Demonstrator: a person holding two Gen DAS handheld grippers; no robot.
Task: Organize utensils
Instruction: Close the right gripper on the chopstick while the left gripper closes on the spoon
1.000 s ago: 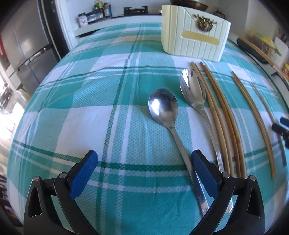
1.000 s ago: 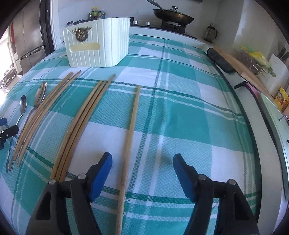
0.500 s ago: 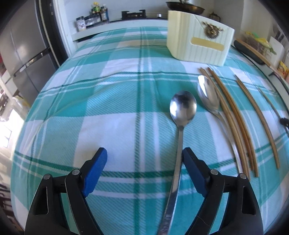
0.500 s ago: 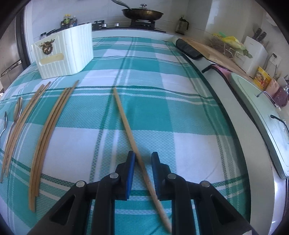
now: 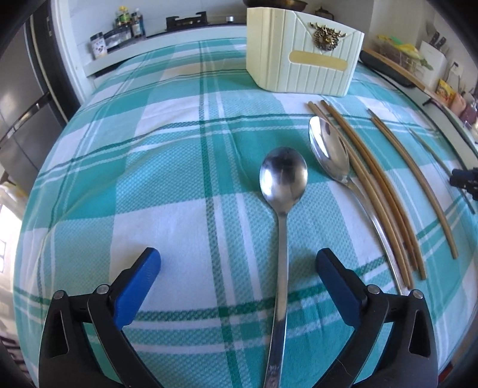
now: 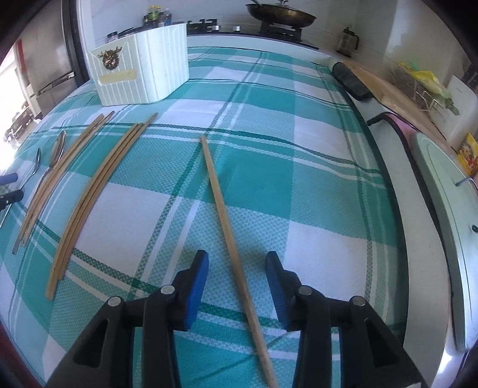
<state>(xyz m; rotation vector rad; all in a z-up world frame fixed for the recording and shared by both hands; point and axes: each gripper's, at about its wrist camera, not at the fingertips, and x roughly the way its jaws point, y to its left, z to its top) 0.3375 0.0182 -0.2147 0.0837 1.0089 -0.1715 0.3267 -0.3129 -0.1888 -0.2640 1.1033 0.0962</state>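
In the left wrist view my left gripper (image 5: pixel 239 262) is open, low over the checked cloth, with a steel spoon (image 5: pixel 282 215) lying between its blue pads, handle toward me. A larger spoon (image 5: pixel 331 155) and two bundles of wooden chopsticks (image 5: pixel 388 197) lie to its right. The cream utensil holder (image 5: pixel 301 56) stands at the back. In the right wrist view my right gripper (image 6: pixel 236 268) is partly open astride a single chopstick (image 6: pixel 224 203) that lies on the cloth. The holder (image 6: pixel 140 68) is far left there.
The teal and white tablecloth (image 6: pixel 298 149) covers the table. A counter edge with a black roll (image 6: pixel 352 80), a cutting board and a pale green lid (image 6: pixel 442 209) runs along the right. A stove with a pan (image 6: pixel 280 15) stands behind. A fridge (image 5: pixel 21 104) is at left.
My right gripper closed around the single chopstick half a second ago and has now opened partly; the chopstick has turned a little. My left gripper moved so the spoon lies between its pads.
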